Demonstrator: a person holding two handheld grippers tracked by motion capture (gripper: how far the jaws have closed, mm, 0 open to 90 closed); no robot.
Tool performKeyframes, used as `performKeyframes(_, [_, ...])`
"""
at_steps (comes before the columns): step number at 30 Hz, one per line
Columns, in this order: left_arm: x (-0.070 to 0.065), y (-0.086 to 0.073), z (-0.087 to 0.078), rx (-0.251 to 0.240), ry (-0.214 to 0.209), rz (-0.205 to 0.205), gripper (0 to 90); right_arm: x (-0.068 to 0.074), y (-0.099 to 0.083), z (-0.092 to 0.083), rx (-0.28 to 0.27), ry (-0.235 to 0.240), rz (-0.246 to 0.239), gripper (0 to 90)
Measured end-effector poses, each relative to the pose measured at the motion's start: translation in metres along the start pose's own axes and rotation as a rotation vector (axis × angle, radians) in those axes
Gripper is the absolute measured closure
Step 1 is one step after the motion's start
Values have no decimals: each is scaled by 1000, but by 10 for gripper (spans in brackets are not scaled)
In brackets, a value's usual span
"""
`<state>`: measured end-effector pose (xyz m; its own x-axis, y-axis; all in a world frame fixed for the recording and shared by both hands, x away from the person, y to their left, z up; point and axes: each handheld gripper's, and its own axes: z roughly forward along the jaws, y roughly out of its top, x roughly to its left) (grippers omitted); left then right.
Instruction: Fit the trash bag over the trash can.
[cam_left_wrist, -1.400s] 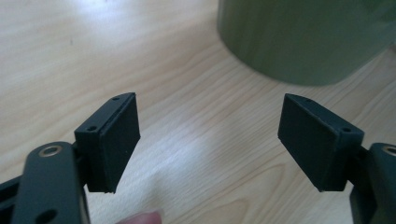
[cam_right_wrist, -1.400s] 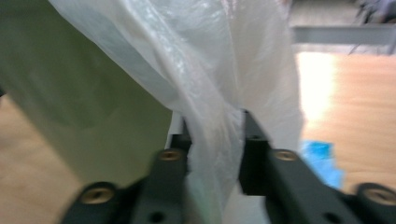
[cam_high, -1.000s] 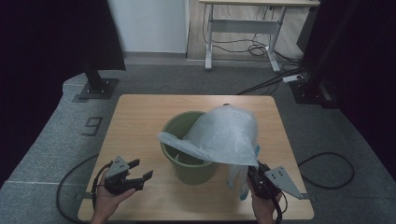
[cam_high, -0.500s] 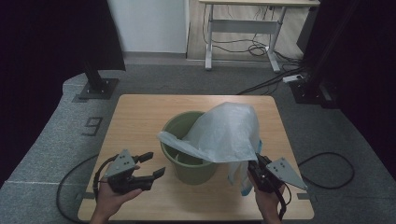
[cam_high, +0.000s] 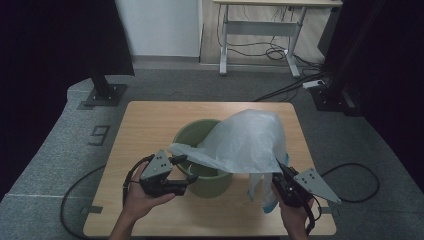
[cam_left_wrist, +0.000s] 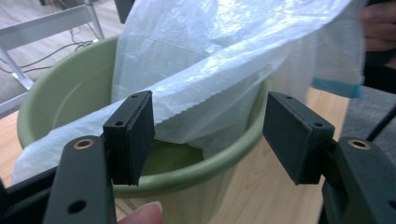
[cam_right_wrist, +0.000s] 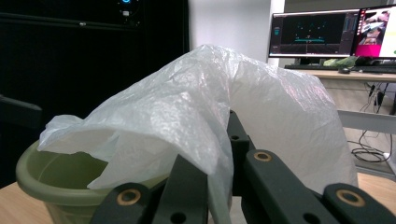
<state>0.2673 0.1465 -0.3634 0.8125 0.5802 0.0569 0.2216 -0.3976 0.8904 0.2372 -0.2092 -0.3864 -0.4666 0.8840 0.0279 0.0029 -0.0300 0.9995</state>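
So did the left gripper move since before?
Yes. The left gripper has moved right and up the high view, from near the table's front left corner to the green bucket's rim.

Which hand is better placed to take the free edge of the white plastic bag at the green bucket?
Left: its open tongs face the white plastic bag's edge; the right tongs already hold the bag.

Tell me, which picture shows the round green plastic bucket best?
The high view: there the round green plastic bucket shows its open top, its side and its place on the wooden table. The left gripper view shows its rim close up, the right gripper view one edge, both behind the white plastic bag.
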Motion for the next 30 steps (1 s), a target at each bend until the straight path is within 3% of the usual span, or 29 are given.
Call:
performKeyframes(6, [5, 2, 2, 1, 14, 1, 328, 0, 0, -1, 10, 5, -1, 886])
performKeyframes(17, [20, 9, 7, 20, -64, -55, 323, -1, -1, 2, 29, 18, 17, 887])
performKeyframes(22, [24, 14, 12, 34, -123, -89, 318, -1, 2, 5, 33, 30, 26, 887])
performKeyframes(27, [16, 19, 13, 29, -172, -74, 308, -4, 12, 7, 17, 29, 56, 887])
performKeyframes(30, [15, 20, 16, 34, -172, -70, 308, -4, 15, 7, 11, 27, 55, 887])
